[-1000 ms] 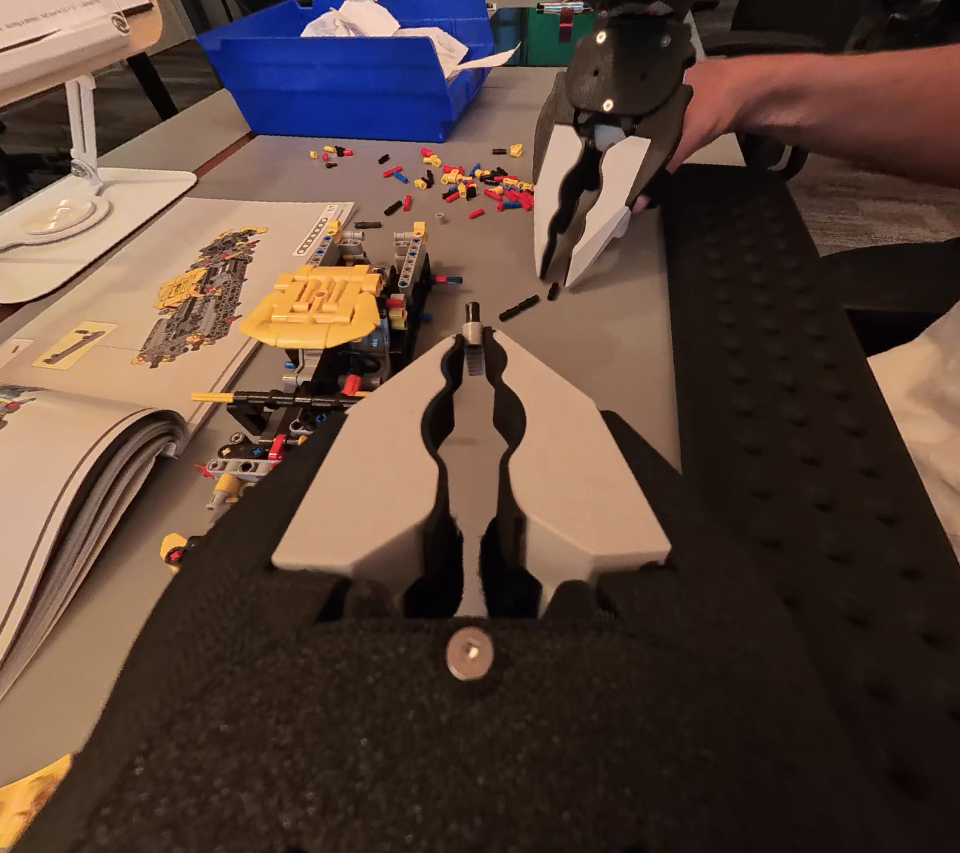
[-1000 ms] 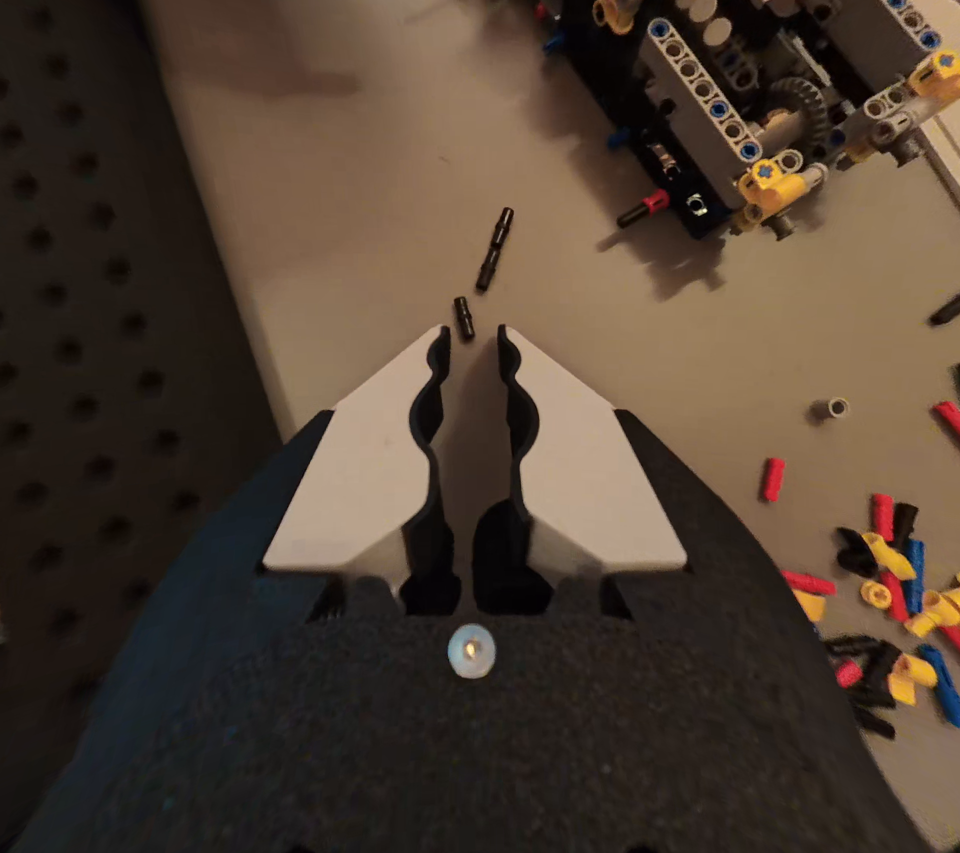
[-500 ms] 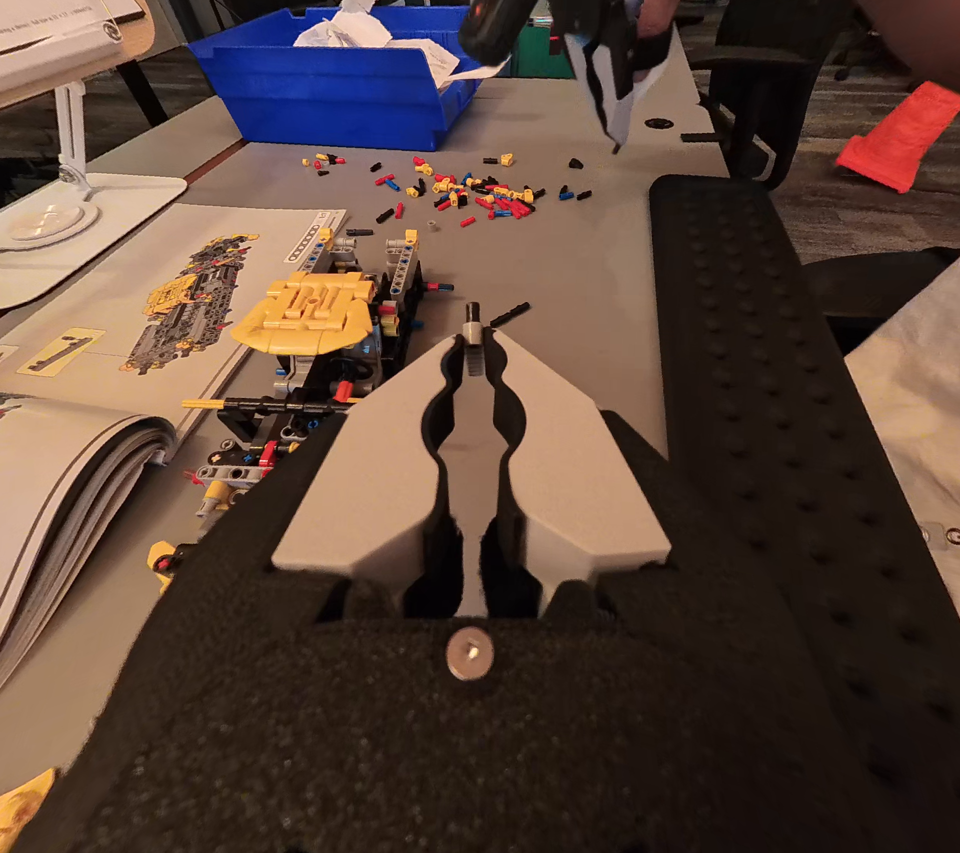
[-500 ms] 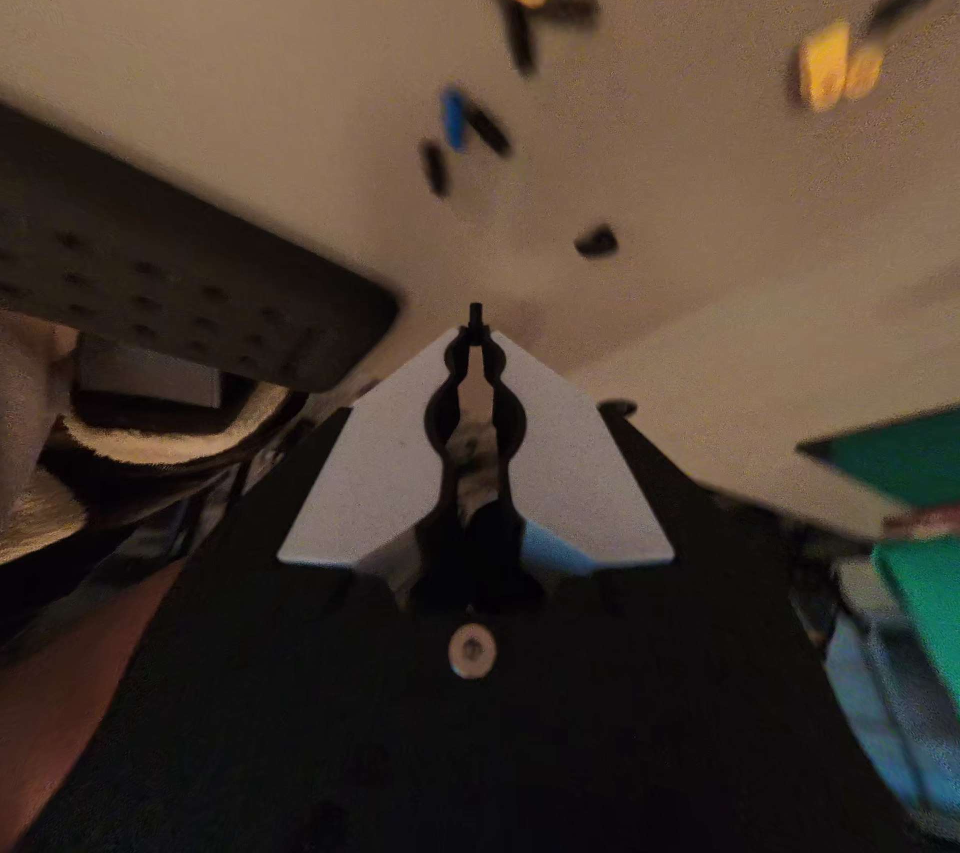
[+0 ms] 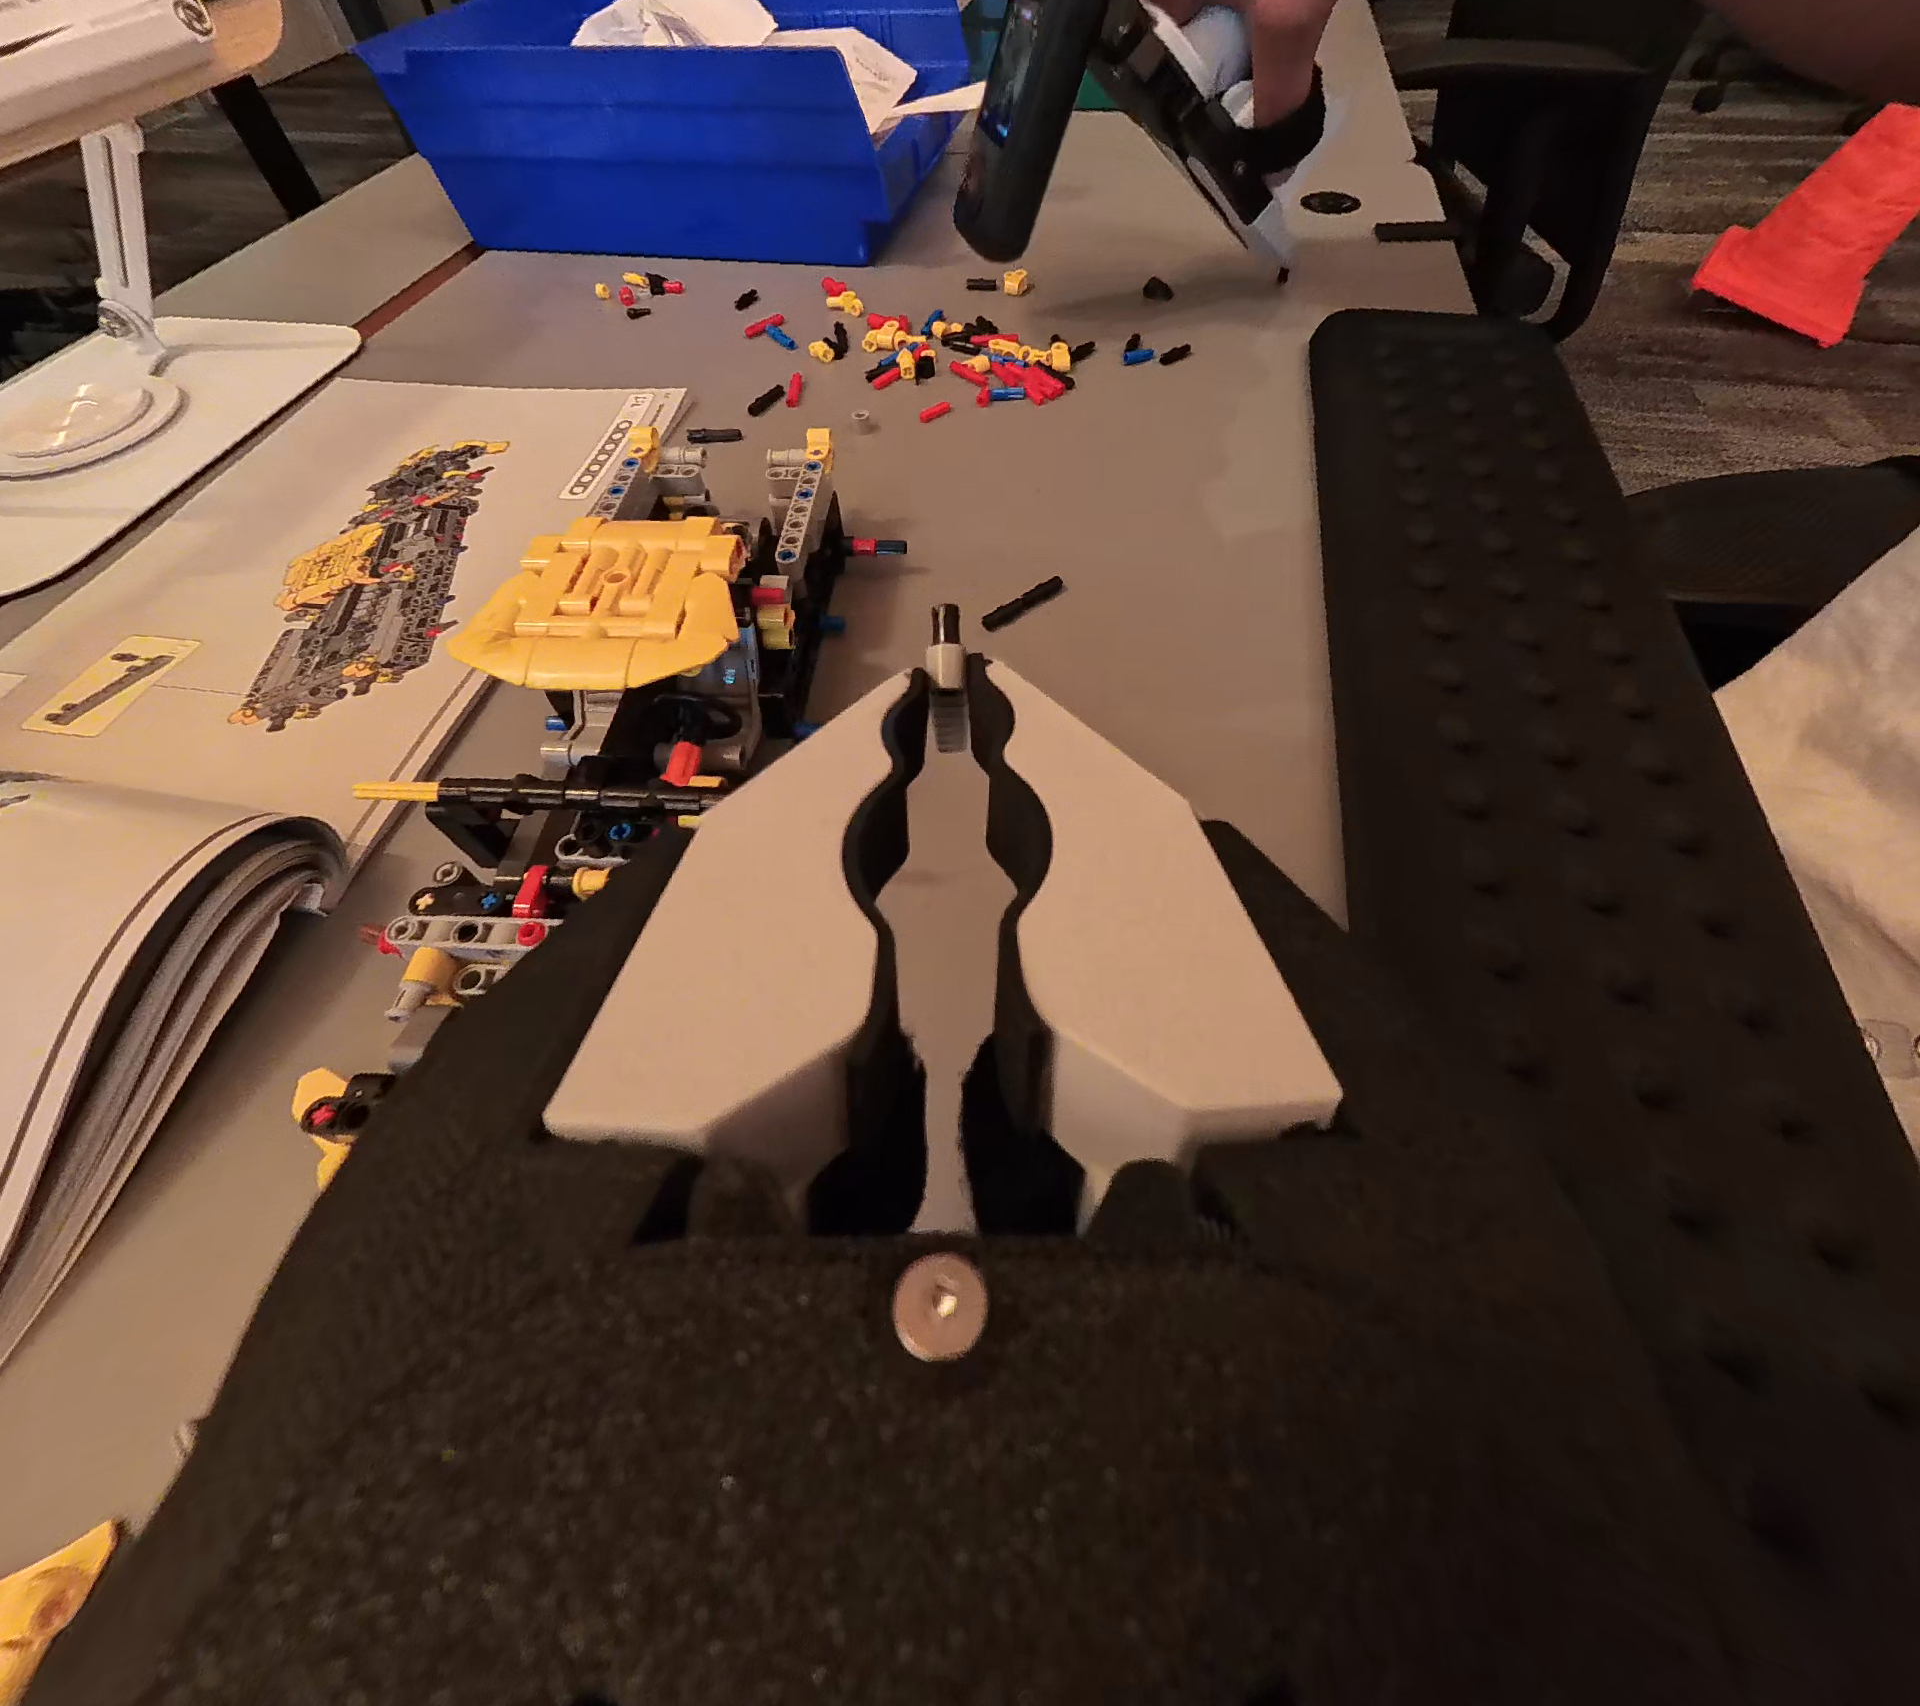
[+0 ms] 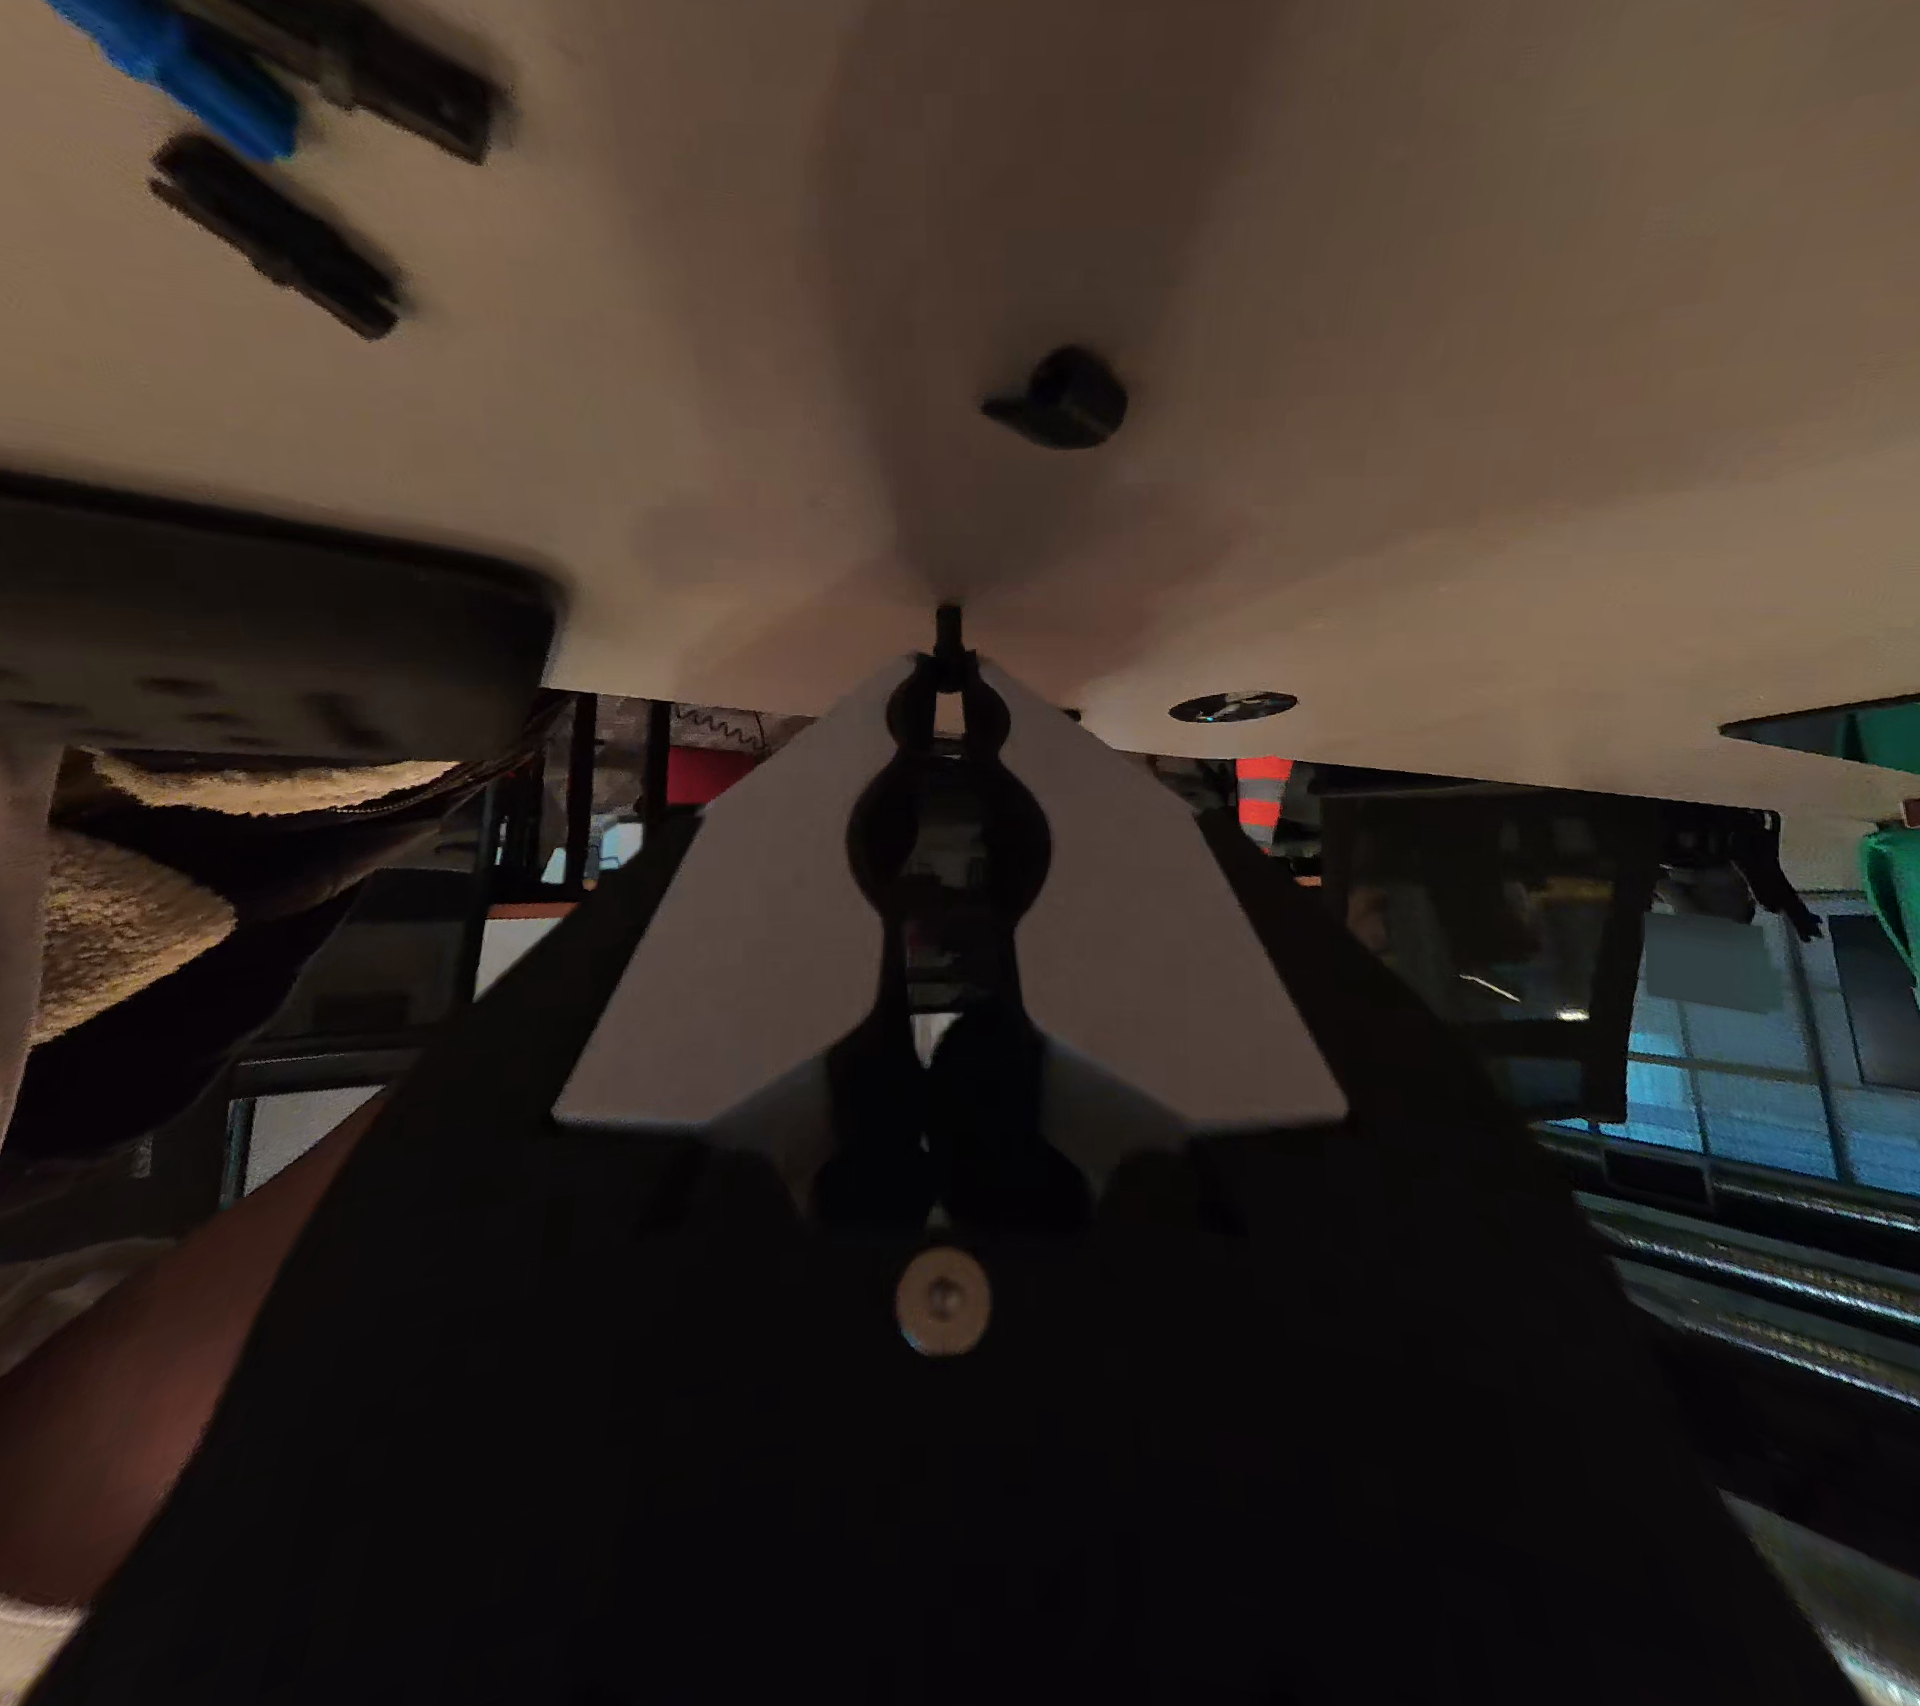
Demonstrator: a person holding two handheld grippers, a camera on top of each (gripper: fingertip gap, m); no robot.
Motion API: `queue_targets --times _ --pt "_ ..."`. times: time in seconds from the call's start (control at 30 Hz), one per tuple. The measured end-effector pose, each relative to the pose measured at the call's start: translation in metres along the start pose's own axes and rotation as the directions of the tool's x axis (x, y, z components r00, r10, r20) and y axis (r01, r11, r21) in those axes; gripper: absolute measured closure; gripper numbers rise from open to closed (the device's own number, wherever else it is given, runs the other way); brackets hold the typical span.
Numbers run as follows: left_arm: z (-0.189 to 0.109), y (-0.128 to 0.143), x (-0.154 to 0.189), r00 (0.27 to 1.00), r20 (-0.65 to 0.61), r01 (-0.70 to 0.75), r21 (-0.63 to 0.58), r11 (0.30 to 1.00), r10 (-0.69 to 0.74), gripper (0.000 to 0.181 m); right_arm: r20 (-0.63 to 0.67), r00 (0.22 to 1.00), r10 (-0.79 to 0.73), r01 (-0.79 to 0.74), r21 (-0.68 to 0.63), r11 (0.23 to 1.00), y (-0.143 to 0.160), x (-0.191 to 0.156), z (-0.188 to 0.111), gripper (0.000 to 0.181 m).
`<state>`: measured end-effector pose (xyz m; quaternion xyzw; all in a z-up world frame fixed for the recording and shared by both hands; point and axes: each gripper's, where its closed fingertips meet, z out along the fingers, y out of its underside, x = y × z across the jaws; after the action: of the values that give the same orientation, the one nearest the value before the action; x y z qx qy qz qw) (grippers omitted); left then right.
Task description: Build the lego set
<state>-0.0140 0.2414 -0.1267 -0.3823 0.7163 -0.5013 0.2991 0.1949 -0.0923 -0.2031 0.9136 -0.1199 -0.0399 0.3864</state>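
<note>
Grey tabletop (image 5: 1143, 513) fills my working area, with a blue bin (image 5: 665, 129) of crumpled paper at its far edge, a black perforated mat (image 5: 1507, 721) along my right side and an open instruction booklet (image 5: 208, 617) on the left. Beside the booklet sits the half-built yellow and black Lego model (image 5: 623, 669), touching the page edge. It looks rigid in the frame but fragile where its pins and beams stick out, so I would hold it by the long studded beams, not the yellow shell. Beyond it lies a scatter of loose pins and connectors (image 5: 966, 357), red, yellow, blue and black, light and slippery, apt to roll.

Left gripper (image 5: 945, 690) hovers just right of the model, clamped on a small grey and black pin connector (image 5: 945, 648) that pokes out past the tips; only its tail is pinched, so it could twist.

Right gripper (image 6: 948, 669) is far out near the table's corner, pinching a tiny black pin (image 6: 948, 622) whose end seems to touch the surface, though the view is blurred. A black bush-like piece (image 6: 1060, 409) lies near it.
</note>
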Motion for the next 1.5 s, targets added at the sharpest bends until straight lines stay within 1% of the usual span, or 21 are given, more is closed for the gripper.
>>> queue_targets --times 0.17,0.27,0.43,0.5,0.57,0.6,0.63,0.7,0.73,0.8,0.83,0.9,1.0,1.03,1.1,1.2,1.27,1.4,1.5 --pt "0.000 0.000 0.000 1.000 -0.004 0.003 0.000 1.000 -0.003 0.174 -0.012 1.000 -0.011 0.011 0.008 1.000 -0.001 0.001 -0.001 0.176" --pt "0.000 0.000 0.001 1.000 -0.006 0.001 -0.001 1.000 -0.001 0.174 -0.011 1.000 -0.018 0.019 0.027 0.999 -0.003 0.000 -0.001 0.165" --pt "0.000 0.001 0.002 1.000 -0.011 0.003 -0.001 1.000 -0.003 0.174 -0.038 0.999 -0.012 0.014 0.048 0.999 0.002 0.003 -0.002 0.162" --pt "0.000 0.001 0.002 1.000 -0.012 0.002 -0.004 1.000 -0.002 0.174 -0.068 0.998 -0.009 0.017 0.117 0.993 0.004 0.009 -0.008 0.161" --pt "0.000 0.001 0.001 1.000 -0.012 0.004 -0.004 1.000 -0.004 0.174 -0.112 0.994 -0.005 0.033 0.250 0.968 0.008 0.018 -0.015 0.160" --pt "0.000 0.001 0.001 1.000 -0.012 0.005 -0.004 1.000 -0.005 0.174 -0.116 0.993 -0.019 0.057 0.341 0.938 0.007 0.019 -0.018 0.160" --pt "0.000 0.001 0.001 1.000 -0.010 0.004 -0.003 1.000 -0.004 0.174 -0.114 0.993 -0.042 0.089 0.443 0.892 0.006 0.018 -0.021 0.159" --pt "0.000 0.000 0.001 1.000 -0.011 0.005 0.003 1.000 -0.005 0.174 -0.102 0.989 -0.112 0.151 0.630 0.761 0.006 0.008 -0.024 0.158" --pt "0.000 -0.001 0.001 1.000 -0.013 0.006 0.005 1.000 -0.006 0.174 -0.119 0.986 -0.116 0.166 0.696 0.698 0.008 0.008 -0.023 0.160" --pt "0.000 -0.001 0.002 1.000 -0.016 0.007 0.006 1.000 -0.007 0.174 -0.131 0.986 -0.105 0.168 0.773 0.611 0.015 0.008 -0.015 0.160" --pt "0.000 -0.001 0.002 1.000 -0.017 0.007 0.005 1.000 -0.006 0.174 -0.122 0.988 -0.099 0.156 0.813 0.562 0.016 0.007 -0.012 0.160" --pt "0.001 0.000 0.003 1.000 -0.018 0.004 0.002 1.000 -0.004 0.174 -0.109 0.990 -0.085 0.137 0.862 0.488 0.014 0.005 -0.009 0.160" --pt "0.002 0.001 0.003 1.000 -0.016 0.002 -0.007 1.000 -0.002 0.174 -0.108 0.991 -0.074 0.128 0.918 0.375 0.007 0.001 -0.013 0.163" --pt "0.002 0.002 0.002 1.000 -0.014 0.002 -0.008 1.000 -0.002 0.174 -0.103 0.992 -0.078 0.124 0.927 0.353 0.005 -0.001 -0.015 0.164" --pt "0.002 0.003 0.002 1.000 -0.014 0.004 -0.011 1.000 -0.004 0.174 -0.109 0.991 -0.077 0.129 0.929 0.346 0.000 -0.001 -0.014 0.164" --pt "0.002 0.004 0.002 1.000 -0.011 0.002 -0.016 1.000 -0.002 0.174 -0.133 0.989 -0.067 0.148 0.913 0.379 -0.004 0.003 -0.009 0.165" --pt "0.002 0.004 0.001 1.000 -0.012 0.003 -0.017 1.000 -0.003 0.174 -0.130 0.988 -0.080 0.151 0.916 0.373 -0.006 0.002 -0.010 0.166" --pt "0.003 0.005 0.002 1.000 -0.013 0.001 -0.021 1.000 -0.002 0.174 -0.132 0.987 -0.086 0.156 0.900 0.407 -0.009 0.003 -0.005 0.167" --pt "0.003 0.005 0.002 1.000 -0.015 0.004 -0.021 1.000 -0.004 0.174 -0.133 0.987 -0.088 0.157 0.896 0.415 -0.010 0.004 -0.004 0.170"
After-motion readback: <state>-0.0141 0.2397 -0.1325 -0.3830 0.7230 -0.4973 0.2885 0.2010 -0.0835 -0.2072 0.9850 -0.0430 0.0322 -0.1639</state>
